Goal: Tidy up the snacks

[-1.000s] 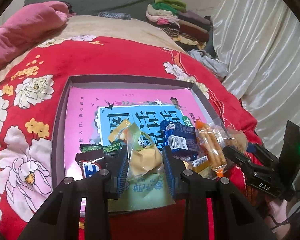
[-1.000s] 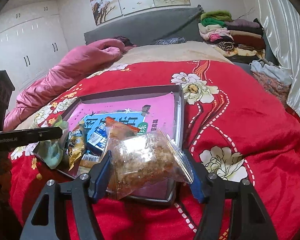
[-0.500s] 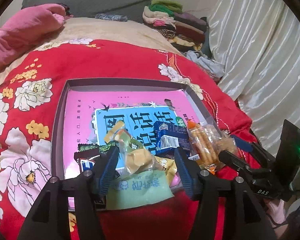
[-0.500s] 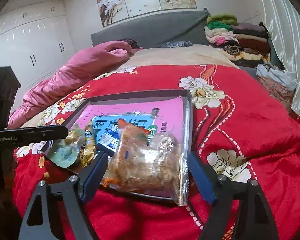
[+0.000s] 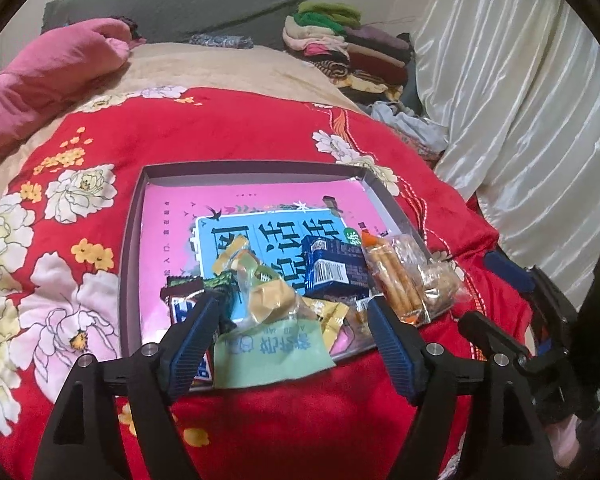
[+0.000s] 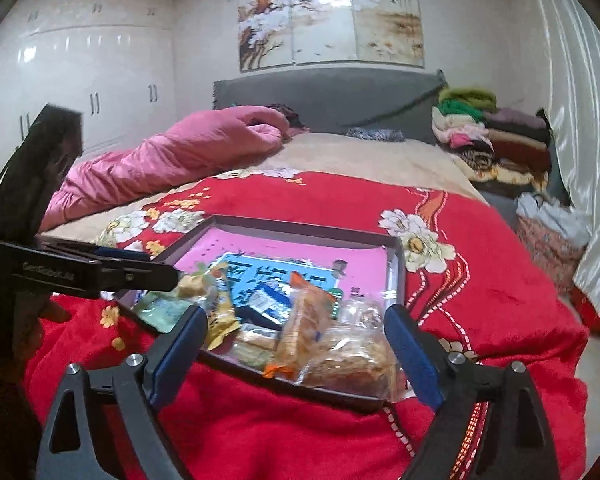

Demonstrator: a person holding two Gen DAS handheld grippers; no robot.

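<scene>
Snacks [image 5: 320, 292] lie heaped in the near end of a shallow grey tray [image 5: 134, 240] on the red flowered bedspread [image 5: 220, 128], the tray floor lined with a glossy pink and blue printed sheet. From the left gripper [image 5: 290, 340] the nearest piece, a clear crinkly pouch with a pale green label [image 5: 270, 344], sits straight ahead at 12 o'clock, lying between the spread fingers but untouched; its long axis runs away from the gripper, toward the tray's far wall. The left jaws have just been opening and stand wide, holding nothing.

The right gripper [image 6: 294, 344] has likewise just been opening; its jaws stand wide over a transparent bag of crumbly brown pieces [image 6: 352, 356] resting on the tray's near corner at about 1 o'clock, pads clear of it. Next to that, an orange-tipped pack of ridged biscuit sticks [image 5: 392, 276] points lengthwise up the tray. A dark blue foil pack with a barcode [image 5: 334, 268] lies at 12 o'clock, roughly between both grippers; the left seems slightly nearer
</scene>
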